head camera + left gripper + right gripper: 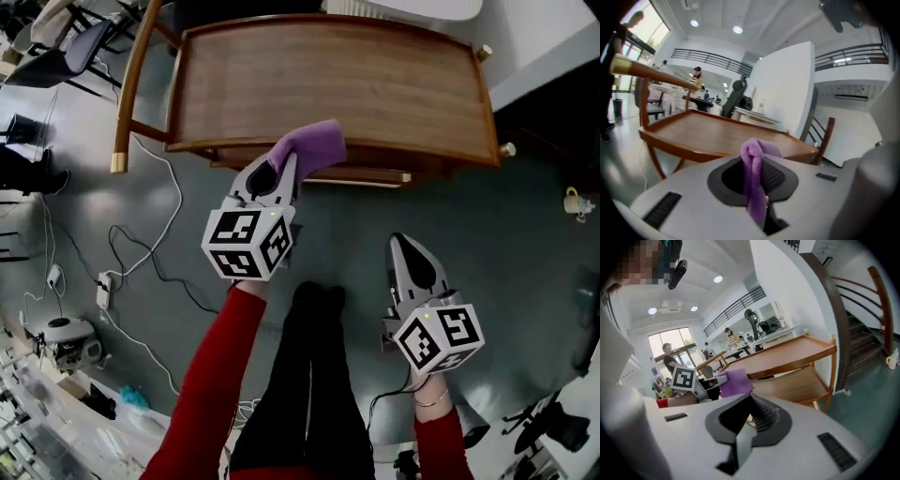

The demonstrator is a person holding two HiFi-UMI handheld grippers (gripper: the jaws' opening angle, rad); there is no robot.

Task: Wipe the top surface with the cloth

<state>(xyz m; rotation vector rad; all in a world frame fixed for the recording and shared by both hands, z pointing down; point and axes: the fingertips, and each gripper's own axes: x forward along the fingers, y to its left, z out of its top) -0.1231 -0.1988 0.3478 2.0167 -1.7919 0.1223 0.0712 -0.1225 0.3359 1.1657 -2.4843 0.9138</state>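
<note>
So the left gripper [287,167] is clamped tight on the purple cloth [310,144]. From the left gripper view the cloth sits as a folded strip running lengthwise along the jaws, and the bunched end pokes out past the tips. In the head view that loose end points up and a bit to the right, right at the front edge of the wooden top surface [337,80]. It overlaps the lip, roughly left of centre.

The top itself is a wide slab with its long side running left to right. It has a low raised rim [484,94] around it and a front edge that bows outward. Bare wood stretches away behind the cloth and off to both sides, more of it to the right.

The right gripper [400,247] hangs over the grey floor [525,244], well apart from the table, nose aimed toward it. Its jaws are pressed together with nothing in them. A lower shelf [787,383] shows under the top in the right gripper view. A wooden chair [131,84] stands just beside the table's left end, and cables [141,253] trail across the floor on that side.
</note>
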